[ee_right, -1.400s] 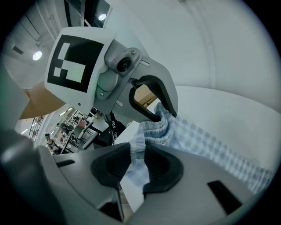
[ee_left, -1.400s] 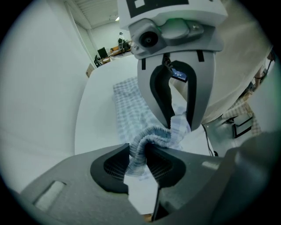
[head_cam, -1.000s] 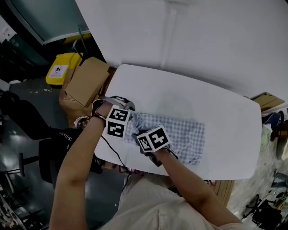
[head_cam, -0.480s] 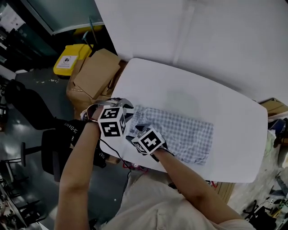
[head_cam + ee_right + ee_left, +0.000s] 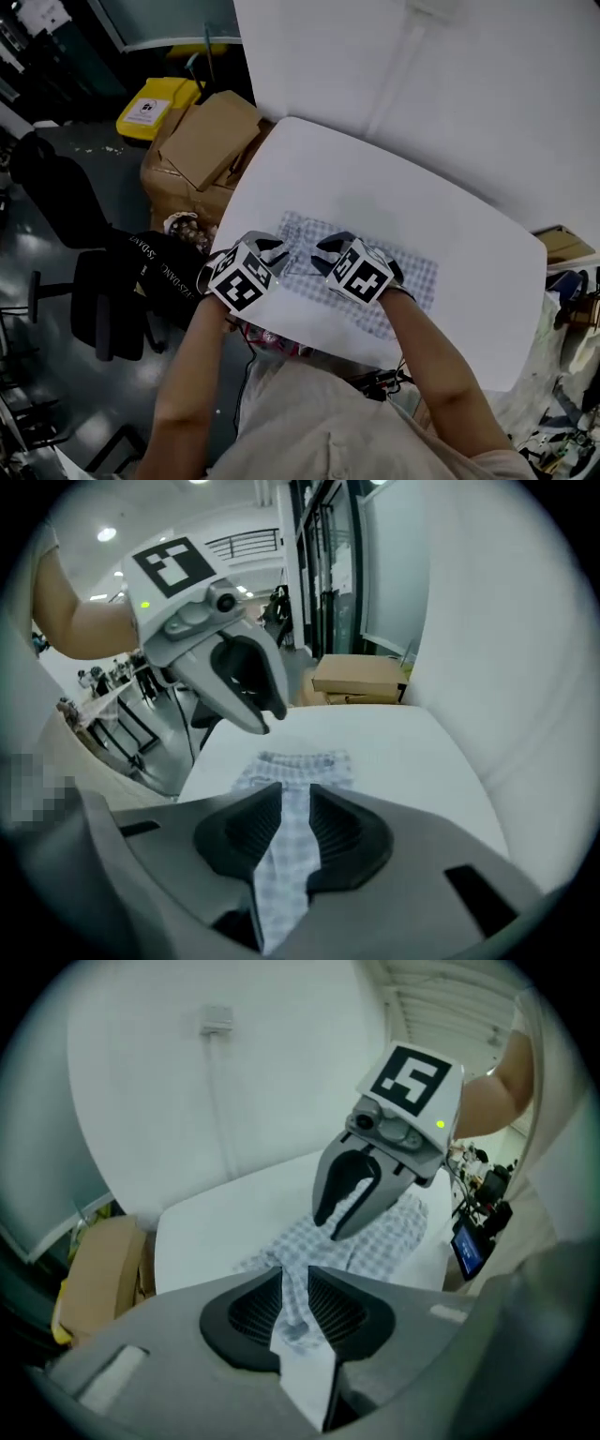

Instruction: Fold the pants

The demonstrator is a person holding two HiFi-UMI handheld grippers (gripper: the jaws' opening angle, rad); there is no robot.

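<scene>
A white surface point(image 5: 375, 187) with rounded corners slants across the middle of your head view, from upper left down to lower right. Your pants point(image 5: 417, 272) lie on it, pale blue-and-white checked cloth, spread along the lower edge, just below the centre of the frame. Their right end stops well short of the surface's right-hand corner.
</scene>
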